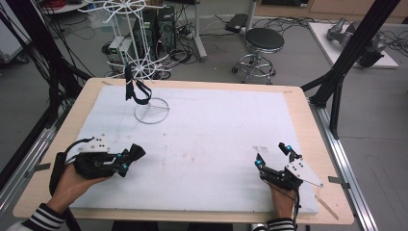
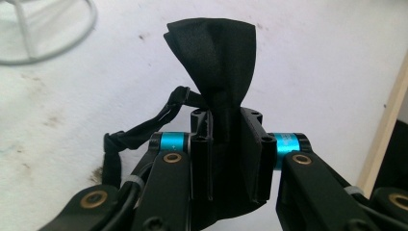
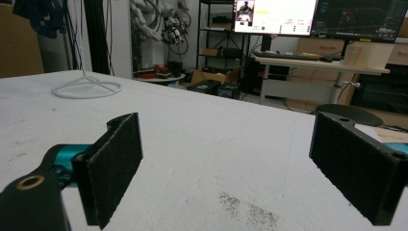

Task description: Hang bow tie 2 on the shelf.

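Left hand-held gripper (image 1: 129,159) is clamped on a black bow tie (image 2: 219,72) at near left; white rack (image 1: 144,67) stands beyond, slightly right. Right hand-held gripper (image 1: 274,156) waits wide, empty.

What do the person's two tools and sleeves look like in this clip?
Both tools are black, with turquoise collars and brass-coloured pivot rivets at the jaws. The left tool and the right tool each carry a pale grey three-cornered plate with small dots on top and trail a black cable. The jaw pads are flat, rough black rectangles. The sleeves are striped black and white.
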